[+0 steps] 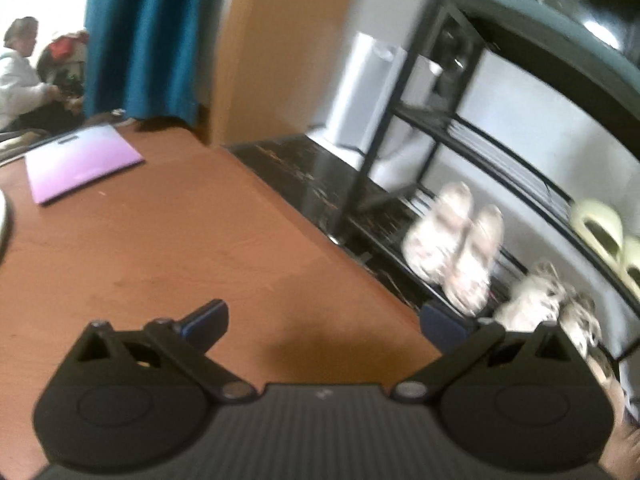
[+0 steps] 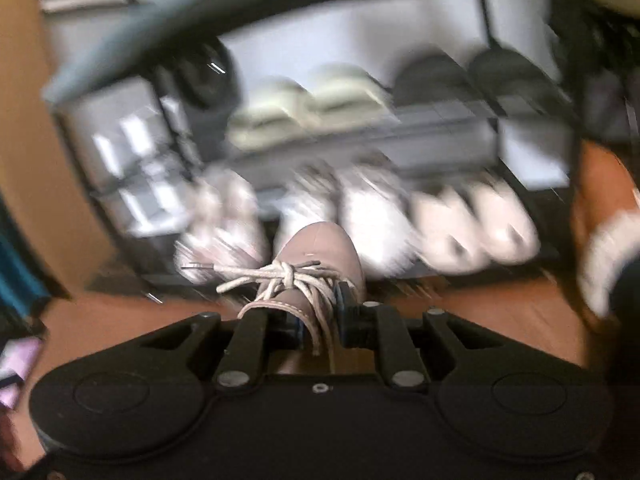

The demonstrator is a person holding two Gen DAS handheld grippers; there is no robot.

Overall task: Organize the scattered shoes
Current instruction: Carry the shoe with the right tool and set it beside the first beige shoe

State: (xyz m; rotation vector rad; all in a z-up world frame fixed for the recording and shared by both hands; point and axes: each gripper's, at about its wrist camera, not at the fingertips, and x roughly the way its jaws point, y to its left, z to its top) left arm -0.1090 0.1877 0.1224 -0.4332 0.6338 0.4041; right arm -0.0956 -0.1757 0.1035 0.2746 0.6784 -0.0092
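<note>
My right gripper (image 2: 320, 316) is shut on a taupe lace-up shoe (image 2: 320, 252), pinching its collar by the pale laces, toe pointing away toward a black shoe rack (image 2: 532, 12). The right wrist view is blurred: white sneakers (image 2: 472, 228) line the bottom shelf, with pale slippers (image 2: 304, 100) and dark shoes (image 2: 460, 76) above. My left gripper (image 1: 324, 316) hangs open over the wooden floor (image 1: 180, 248) with nothing between its fingers. To its right stands the rack (image 1: 404, 148) with pinkish-white sneakers (image 1: 456, 240), beige sneakers (image 1: 536, 300) and the pale slippers (image 1: 600, 228).
A purple folder (image 1: 80, 160) lies on the floor at the far left. Behind it hang a blue curtain (image 1: 144, 40) and a wooden panel (image 1: 280, 40); a person (image 1: 20, 72) sits beyond. A dark marble strip (image 1: 304, 176) borders the rack, with a white unit (image 1: 368, 92) beside it.
</note>
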